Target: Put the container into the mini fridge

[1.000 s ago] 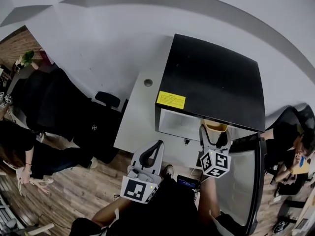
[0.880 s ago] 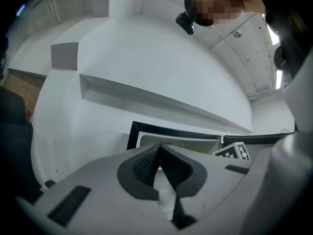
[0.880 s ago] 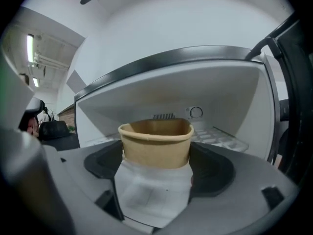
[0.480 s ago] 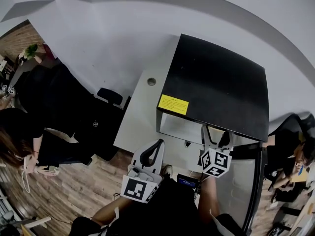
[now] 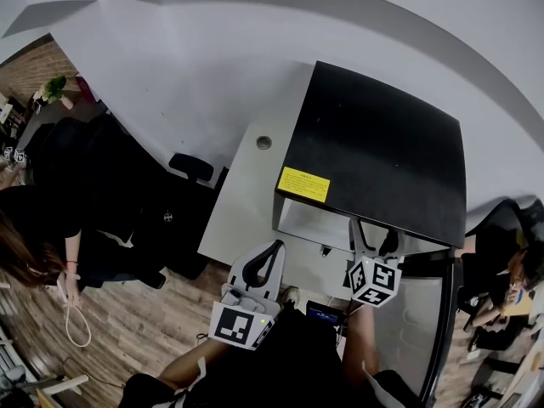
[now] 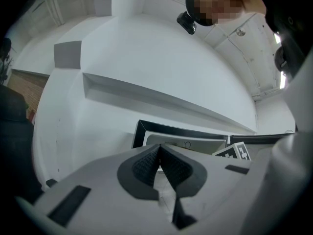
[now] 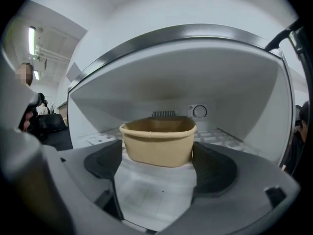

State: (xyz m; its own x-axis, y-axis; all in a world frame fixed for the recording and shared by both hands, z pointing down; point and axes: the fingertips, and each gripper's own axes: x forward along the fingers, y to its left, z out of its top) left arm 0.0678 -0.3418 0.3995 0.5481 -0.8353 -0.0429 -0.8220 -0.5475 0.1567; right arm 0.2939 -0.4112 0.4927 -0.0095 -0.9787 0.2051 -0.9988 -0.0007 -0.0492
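A tan open-topped container (image 7: 157, 141) rests low inside the white cavity of the black mini fridge (image 7: 195, 72), in front of the thermostat dial (image 7: 199, 111). My right gripper (image 7: 157, 166) is shut on the container, one dark pad against each side. In the head view the right gripper (image 5: 374, 229) reaches into the fridge (image 5: 374, 143) opening, and the container is hidden under the fridge top. The fridge door (image 5: 408, 321) hangs open at the right. My left gripper (image 5: 272, 252) is shut with nothing in it and stays back from the fridge. In its own view the left gripper (image 6: 159, 153) points up toward the fridge (image 6: 186, 140).
The fridge stands on a white desk (image 5: 242, 198) with a round cable hole (image 5: 264, 142). A yellow sticker (image 5: 303, 184) marks the fridge top's front edge. A black chair (image 5: 189, 168) stands left of the desk. One person stands at far left (image 5: 42, 228) and another sits at far right (image 5: 514, 270).
My right gripper has carried the container forward into the fridge; its yellow rim, seen a second ago at the opening, is now hidden. The left gripper has stayed put.
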